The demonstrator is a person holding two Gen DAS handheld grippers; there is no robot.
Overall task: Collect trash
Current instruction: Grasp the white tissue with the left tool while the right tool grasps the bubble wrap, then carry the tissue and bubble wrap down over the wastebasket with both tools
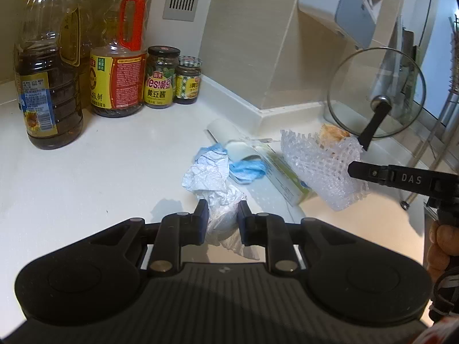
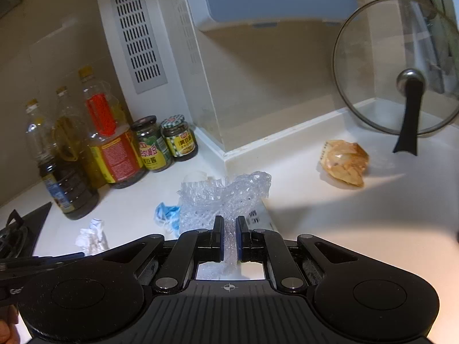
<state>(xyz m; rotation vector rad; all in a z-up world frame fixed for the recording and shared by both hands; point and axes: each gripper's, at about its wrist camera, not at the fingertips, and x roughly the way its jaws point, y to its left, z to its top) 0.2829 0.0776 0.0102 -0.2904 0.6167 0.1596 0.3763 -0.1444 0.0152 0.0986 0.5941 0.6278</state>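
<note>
My left gripper (image 1: 222, 209) is shut on a crumpled white tissue (image 1: 209, 177), held just above the white countertop (image 1: 100, 177). In the right wrist view that tissue (image 2: 93, 236) shows at the lower left. My right gripper (image 2: 229, 225) is shut on a clear foam fruit net (image 2: 223, 197), lifted off the counter. The left wrist view shows the right gripper (image 1: 352, 169) pinching the net (image 1: 315, 166) from the right. A crumpled blue scrap (image 1: 243, 169), a white paper roll (image 1: 226, 132) and a green-and-white box (image 1: 287, 180) lie between them. An orange wrapper (image 2: 344, 162) lies further right.
Oil bottles (image 1: 48, 91) and sauce jars (image 1: 160, 77) stand at the back left against the wall. A glass pot lid (image 2: 401, 68) leans in the right corner. A gas hob's edge (image 2: 17, 235) shows at far left. A person's hand (image 1: 441, 246) grips the right tool.
</note>
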